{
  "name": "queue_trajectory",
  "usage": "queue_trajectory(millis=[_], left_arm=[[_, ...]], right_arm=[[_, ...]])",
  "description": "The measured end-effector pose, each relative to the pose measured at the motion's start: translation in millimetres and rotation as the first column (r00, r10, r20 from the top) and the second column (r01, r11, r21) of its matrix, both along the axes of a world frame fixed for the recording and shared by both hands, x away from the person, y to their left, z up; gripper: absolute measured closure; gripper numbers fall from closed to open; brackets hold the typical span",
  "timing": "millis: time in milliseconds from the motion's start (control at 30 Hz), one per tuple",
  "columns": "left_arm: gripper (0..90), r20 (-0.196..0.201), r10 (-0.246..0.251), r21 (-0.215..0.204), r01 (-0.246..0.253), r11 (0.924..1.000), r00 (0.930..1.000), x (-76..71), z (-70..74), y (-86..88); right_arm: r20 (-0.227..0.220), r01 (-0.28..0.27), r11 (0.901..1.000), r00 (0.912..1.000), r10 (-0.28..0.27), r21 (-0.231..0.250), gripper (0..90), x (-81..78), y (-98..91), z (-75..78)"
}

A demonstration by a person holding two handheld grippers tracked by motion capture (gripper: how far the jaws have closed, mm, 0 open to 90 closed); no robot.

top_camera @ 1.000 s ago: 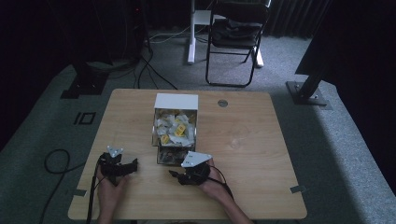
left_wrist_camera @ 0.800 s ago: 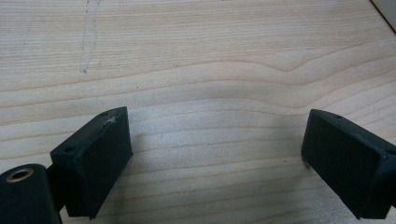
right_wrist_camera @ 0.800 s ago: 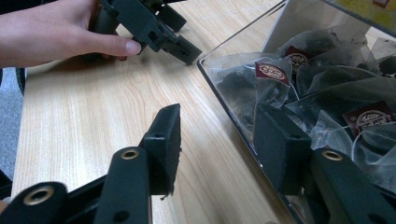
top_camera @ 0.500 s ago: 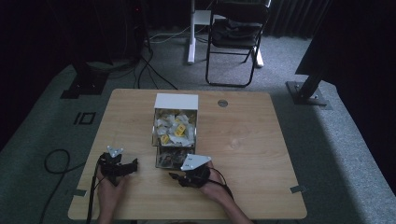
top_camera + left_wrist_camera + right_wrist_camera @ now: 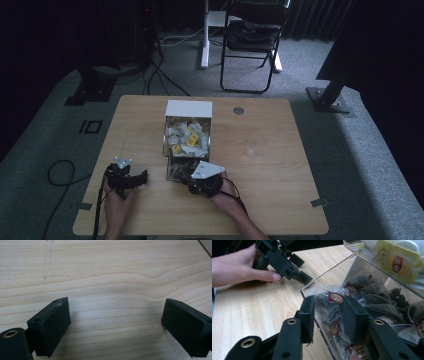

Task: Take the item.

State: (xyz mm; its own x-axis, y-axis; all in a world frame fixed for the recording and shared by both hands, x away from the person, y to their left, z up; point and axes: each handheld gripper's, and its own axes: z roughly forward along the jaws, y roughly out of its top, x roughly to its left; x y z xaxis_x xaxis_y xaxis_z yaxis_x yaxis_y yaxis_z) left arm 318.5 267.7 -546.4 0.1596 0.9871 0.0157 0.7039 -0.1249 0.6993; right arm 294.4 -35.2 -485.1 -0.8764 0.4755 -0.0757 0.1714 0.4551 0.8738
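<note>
My right gripper (image 5: 328, 317) had its jaws closing on a tea bag (image 5: 332, 302) in the clear box (image 5: 186, 150) on the bench (image 5: 270, 165), so I should squeeze gently, while my left gripper (image 5: 116, 325) waited open.

A black folding chair (image 5: 251, 35) stands on grey carpet (image 5: 350, 150) beyond the wooden table (image 5: 270, 165). Cables (image 5: 165, 75) trail across the floor. The surroundings are dim, perhaps dark curtains.

Matt wood table (image 5: 260, 170) (pale grain) — glossy clear-plastic box (image 5: 329, 283)
</note>
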Motion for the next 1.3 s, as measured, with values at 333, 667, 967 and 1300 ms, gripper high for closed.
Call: queue_trajectory(millis=[333, 667, 967, 1300], left_arm=[[9.0, 0.001, 0.0, -0.001, 0.0, 1.0, 1.0, 0.0, -0.1, 0.0], [9.0, 0.0, 0.0, 0.0, 0.0, 1.0, 1.0, 0.0, 0.0, 0.0], [9.0, 0.0, 0.0, 0.0, 0.0, 1.0, 1.0, 0.0, 0.0, 0.0], [9.0, 0.0, 0.0, 0.0, 0.0, 1.0, 1.0, 0.0, 0.0, -0.1]], right_arm=[[0.002, 0.024, 0.9994, 0.9997, -0.024, -0.024, 66.6, 4.1, 9.7, -1.9], [-0.004, 0.021, 0.9994, 0.9998, -0.021, -0.026, 87.5, 4.8, 9.9, -1.8], [-0.007, 0.02, 0.9998, 0.9998, -0.02, -0.007, 90.0, 4.9, 9.0, 0.8], [0.01, 0.014, 0.9999, 0.9999, -0.014, 0.01, 90.0, 1.6, 8.0, 5.7]])
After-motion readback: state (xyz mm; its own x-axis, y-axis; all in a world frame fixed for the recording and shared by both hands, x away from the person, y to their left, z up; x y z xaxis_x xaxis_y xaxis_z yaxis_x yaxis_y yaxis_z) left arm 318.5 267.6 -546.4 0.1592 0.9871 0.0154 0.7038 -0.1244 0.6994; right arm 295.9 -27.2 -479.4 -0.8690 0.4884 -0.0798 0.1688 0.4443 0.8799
